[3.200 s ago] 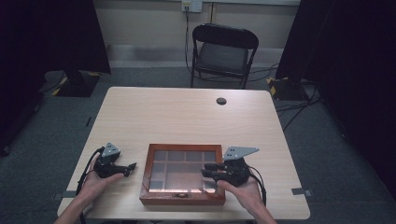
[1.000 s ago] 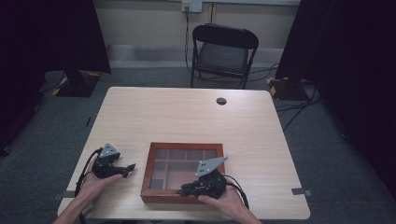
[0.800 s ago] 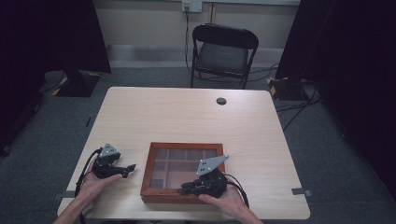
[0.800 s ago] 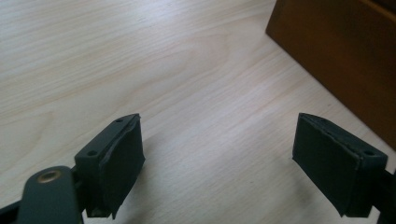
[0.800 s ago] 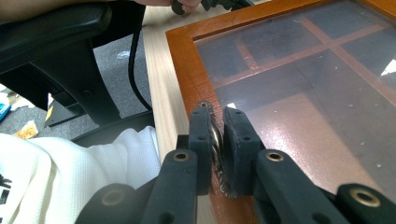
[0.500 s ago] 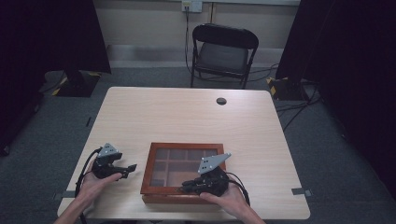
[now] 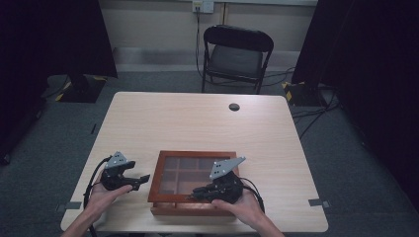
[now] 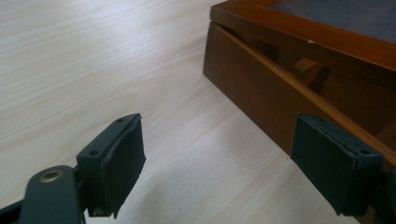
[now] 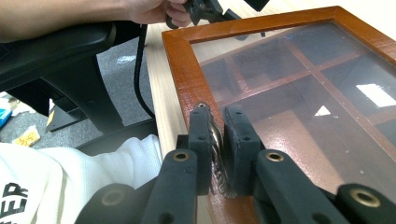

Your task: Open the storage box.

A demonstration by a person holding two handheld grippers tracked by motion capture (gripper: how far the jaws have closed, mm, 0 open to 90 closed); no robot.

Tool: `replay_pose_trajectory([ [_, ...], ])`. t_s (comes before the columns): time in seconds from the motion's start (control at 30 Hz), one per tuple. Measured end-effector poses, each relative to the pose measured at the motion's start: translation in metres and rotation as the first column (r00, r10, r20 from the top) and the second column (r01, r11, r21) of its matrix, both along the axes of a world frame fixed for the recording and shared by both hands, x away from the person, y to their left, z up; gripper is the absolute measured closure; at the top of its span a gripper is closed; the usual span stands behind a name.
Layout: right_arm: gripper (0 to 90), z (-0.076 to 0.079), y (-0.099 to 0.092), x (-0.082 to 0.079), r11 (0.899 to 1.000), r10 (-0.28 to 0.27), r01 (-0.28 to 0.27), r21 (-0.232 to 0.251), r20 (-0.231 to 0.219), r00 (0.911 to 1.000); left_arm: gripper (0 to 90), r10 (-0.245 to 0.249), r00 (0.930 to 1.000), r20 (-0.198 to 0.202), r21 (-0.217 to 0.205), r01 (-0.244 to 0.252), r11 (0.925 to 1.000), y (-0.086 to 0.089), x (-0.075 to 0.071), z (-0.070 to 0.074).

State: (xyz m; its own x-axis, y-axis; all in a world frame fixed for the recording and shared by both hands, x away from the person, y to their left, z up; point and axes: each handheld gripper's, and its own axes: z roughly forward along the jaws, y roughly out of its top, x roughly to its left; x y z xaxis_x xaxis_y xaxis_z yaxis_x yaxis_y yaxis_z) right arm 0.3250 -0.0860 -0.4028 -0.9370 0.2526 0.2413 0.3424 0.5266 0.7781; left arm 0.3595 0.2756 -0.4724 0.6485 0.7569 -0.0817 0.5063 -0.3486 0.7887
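Observation:
A brown wooden box (image 7: pixel 157 183) with a glass lid over several compartments stands near the table's front edge. My right gripper (image 7: pixel 193 193) lies over the box's front rim, shut on a small metal knob (image 9: pixel 216 140) on the lid's frame (image 9: pixel 186 70). In the left gripper view a thin gap shows between the lid and the box body (image 8: pixel 261 81). My left gripper (image 7: pixel 143 178) rests on the table just left of the box, open, with nothing but bare tabletop between its pads (image 8: pixel 122 156). It shows again as the left gripper (image 9: pixel 205 9) past the lid's far corner.
A black folding chair (image 7: pixel 237 52) stands behind the table. A small dark round cap (image 7: pixel 234 106) sits in the tabletop at the back. The table's front edge runs just under both hands. A dark armrest (image 9: pixel 70 51) and a white sleeve (image 9: pixel 70 186) lie below the edge.
My right gripper has gone from the box's right side to its front rim and closed on the knob; over the last second it barely shifts. The left gripper has stayed put.

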Motion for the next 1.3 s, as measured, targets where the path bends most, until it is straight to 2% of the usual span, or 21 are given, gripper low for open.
replay_pose_trajectory([
  [0.27, 82.4, 0.009, 0.001, 0.004, 1.0, 0.002, -0.002, -0.005, 0.002, 1.0, 16.9, -0.022, 0.9997, 0.004, -0.017, 0.022, 0.9996, -0.004, -0.003, 0.005],
  [0.6, 82.3, 0.02, 0.003, 0.007, 1.0, -0.01, 0.01, -0.01, 0.007, 0.9999, 16.9, -0.052, 0.998, 0.035, -0.044, 0.054, 0.9976, -0.012, -0.008, 0.011],
  [0.93, 82.3, 0.026, 0.004, 0.011, 1.0, -0.006, 0.006, -0.007, 0.004, 1.0, 16.8, -0.124, 0.9912, 0.046, -0.046, 0.126, 0.9909, -0.024, -0.012, 0.011],
  [1.03, 82.3, 0.027, 0.004, 0.012, 1.0, -0.008, 0.008, -0.005, 0.001, 1.0, 16.8, -0.136, 0.9883, 0.068, -0.053, 0.14, 0.9887, -0.027, -0.014, 0.013],
  [1.13, 82.3, 0.027, 0.004, 0.012, 1.0, -0.007, 0.007, -0.006, 0.007, 1.0, 17.2, -0.125, 0.9879, 0.092, -0.056, 0.13, 0.9899, -0.027, -0.015, 0.015],
  [1.3, 82.2, 0.026, 0.004, 0.011, 1.0, -0.01, 0.01, -0.006, 0.001, 0.9999, 17.2, -0.125, 0.9879, 0.092, -0.074, 0.132, 0.9885, -0.027, -0.015, 0.016],
])
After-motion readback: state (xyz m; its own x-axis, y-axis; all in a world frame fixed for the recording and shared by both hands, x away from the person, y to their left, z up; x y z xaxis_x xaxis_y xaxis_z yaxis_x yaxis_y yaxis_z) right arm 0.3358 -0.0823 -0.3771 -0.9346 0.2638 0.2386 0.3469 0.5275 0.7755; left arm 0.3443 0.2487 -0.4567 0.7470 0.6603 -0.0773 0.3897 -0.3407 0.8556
